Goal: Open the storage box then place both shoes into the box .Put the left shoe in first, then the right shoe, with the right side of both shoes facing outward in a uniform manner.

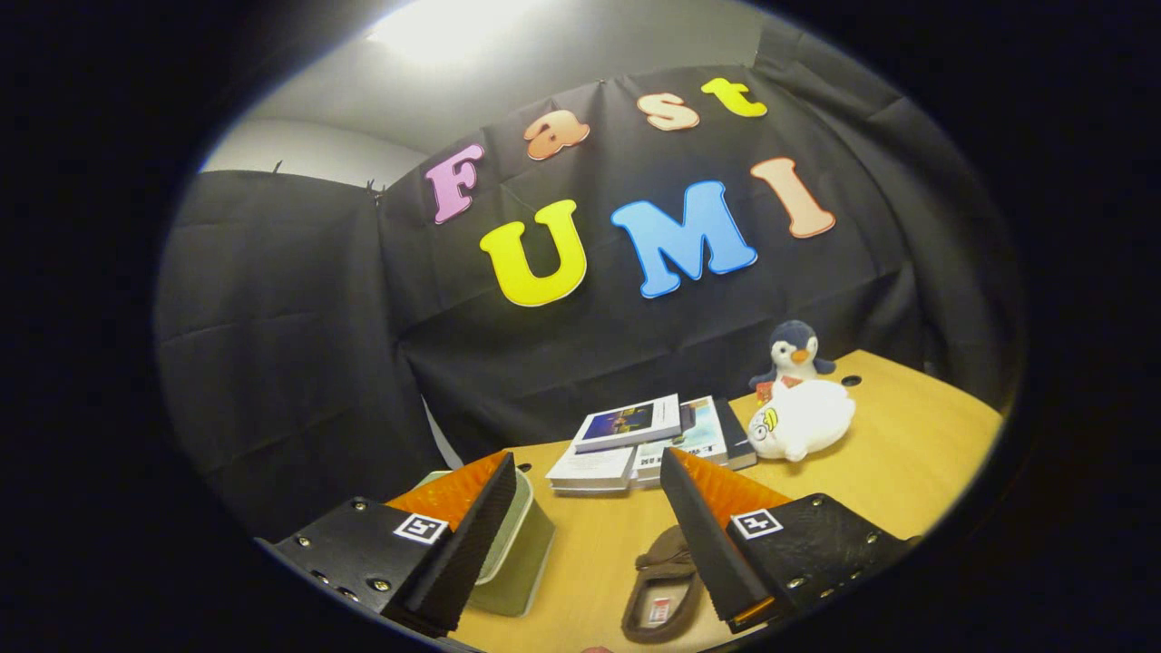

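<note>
Tongs (585,535) gape (empty) above shoe (665,585), beside box (517,553).

From my gripper (580,531), its two fingers spread wide on nothing, I count one brown shoe (665,585) on the tabletop (898,472), one pale green storage box (517,553), and two soft toys: a penguin (792,352) and a white plush (803,419). The books (648,440) form one pile; their exact number I cannot tell.

Storage box (517,553) and shoe (662,585) — each half behind the tongs' (590,535) fingers.
</note>
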